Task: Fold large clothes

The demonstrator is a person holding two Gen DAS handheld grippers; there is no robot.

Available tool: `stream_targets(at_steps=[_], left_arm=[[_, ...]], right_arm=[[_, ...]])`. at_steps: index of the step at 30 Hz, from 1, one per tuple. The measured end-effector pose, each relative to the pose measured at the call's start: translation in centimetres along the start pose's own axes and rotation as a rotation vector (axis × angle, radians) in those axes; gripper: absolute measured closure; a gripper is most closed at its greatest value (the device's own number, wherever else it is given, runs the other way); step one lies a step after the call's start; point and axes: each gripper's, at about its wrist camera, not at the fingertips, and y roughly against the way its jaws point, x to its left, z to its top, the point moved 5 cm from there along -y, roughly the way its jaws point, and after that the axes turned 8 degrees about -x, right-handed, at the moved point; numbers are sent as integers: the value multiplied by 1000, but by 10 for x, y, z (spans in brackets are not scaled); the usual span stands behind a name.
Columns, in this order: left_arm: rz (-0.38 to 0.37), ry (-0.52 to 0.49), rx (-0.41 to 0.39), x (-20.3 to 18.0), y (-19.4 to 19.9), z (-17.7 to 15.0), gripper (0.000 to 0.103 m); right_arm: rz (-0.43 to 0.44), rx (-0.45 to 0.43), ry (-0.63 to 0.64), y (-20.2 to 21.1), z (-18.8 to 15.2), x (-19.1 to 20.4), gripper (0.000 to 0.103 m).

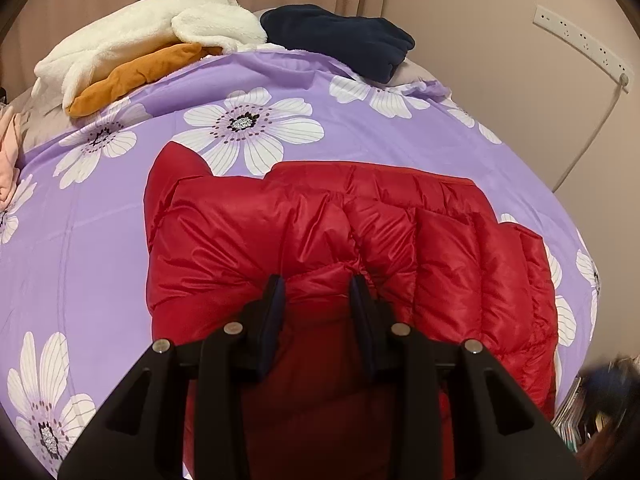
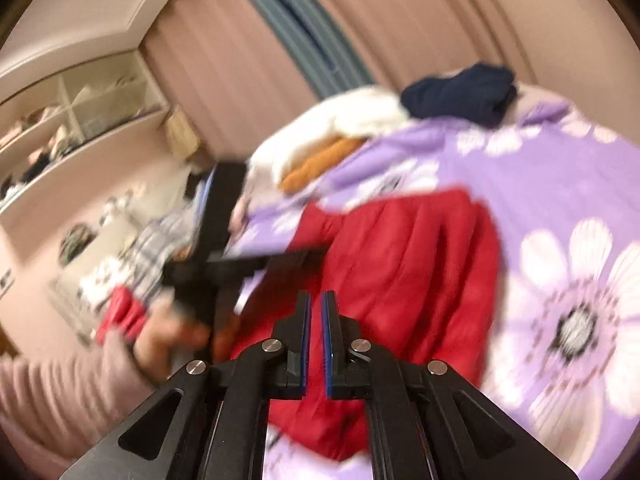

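A red puffer jacket (image 1: 320,232) lies folded on the bed's purple flowered cover (image 1: 360,120). My left gripper (image 1: 318,284) is shut on a bunched fold at the jacket's near edge, with the puffy fabric pinched between its fingers. In the blurred right wrist view the jacket (image 2: 400,264) lies ahead. My right gripper (image 2: 316,300) is above its near part, its jaws nearly together with a thin gap and nothing between them. The left gripper (image 2: 280,258) shows there too, held by a hand in a pink sleeve (image 2: 60,392).
A white fleece (image 1: 160,24), an orange garment (image 1: 136,76) and a dark navy garment (image 1: 340,40) lie at the bed's far end. A wall with a power strip (image 1: 584,44) is on the right. Shelves (image 2: 72,120) and clutter stand left of the bed.
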Motion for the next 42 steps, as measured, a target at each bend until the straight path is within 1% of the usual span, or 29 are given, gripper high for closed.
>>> stream_targets(at_steps=[2, 4, 5, 7, 8, 9, 11, 13, 16, 19, 20, 21, 23, 27, 31, 34, 37, 39, 42], left_arm=[[5, -4, -2, -1, 0, 0, 70], [5, -5, -3, -1, 0, 0, 70], [4, -3, -3, 0, -1, 0, 70], [4, -3, -3, -1, 0, -1, 70], [4, -2, -2, -1, -1, -1, 70], [5, -2, -2, -1, -2, -2, 70], [8, -5, 1, -1, -4, -2, 70], [5, 0, 2, 1, -4, -2, 69], [0, 36, 1, 6, 9, -1, 69], [-55, 107, -30, 12, 37, -2, 69], [-83, 132, -49, 15, 53, -7, 69], [-98, 141, -56, 16, 61, -10, 69], [-138, 166, -62, 21, 85, -27, 69], [-173, 186, -38, 24, 107, -60, 69], [-186, 181, -24, 24, 109, -80, 69], [-187, 187, 7, 22, 94, -91, 70], [-182, 165, 21, 17, 82, -95, 70], [-180, 157, 21, 17, 80, -96, 69], [-190, 177, 25, 18, 86, -95, 69]], right_arm=[[-33, -8, -19, -15, 10, -9, 99], [-61, 25, -48, -35, 10, -21, 99], [-85, 45, -54, -42, 8, -25, 99], [-140, 115, -71, -62, -4, -32, 99], [-150, 152, -113, -72, -12, -42, 99], [-146, 169, -141, -78, -18, -43, 99], [-140, 172, -175, -82, -25, -48, 101], [-124, 164, -215, -77, -28, -52, 101], [-103, 157, -256, -69, -27, -51, 101], [-103, 154, -244, -61, -28, -45, 101], [-100, 150, -240, -58, -27, -43, 101], [-99, 151, -241, -62, -27, -45, 101], [-104, 154, -237, -67, -26, -45, 101], [-125, 162, -209, -70, -26, -43, 101], [-148, 169, -179, -70, -26, -40, 101], [-157, 174, -167, -73, -28, -42, 101], [-170, 181, -142, -77, -30, -43, 101], [-176, 186, -140, -78, -30, -44, 101], [-175, 193, -156, -74, -26, -42, 101]])
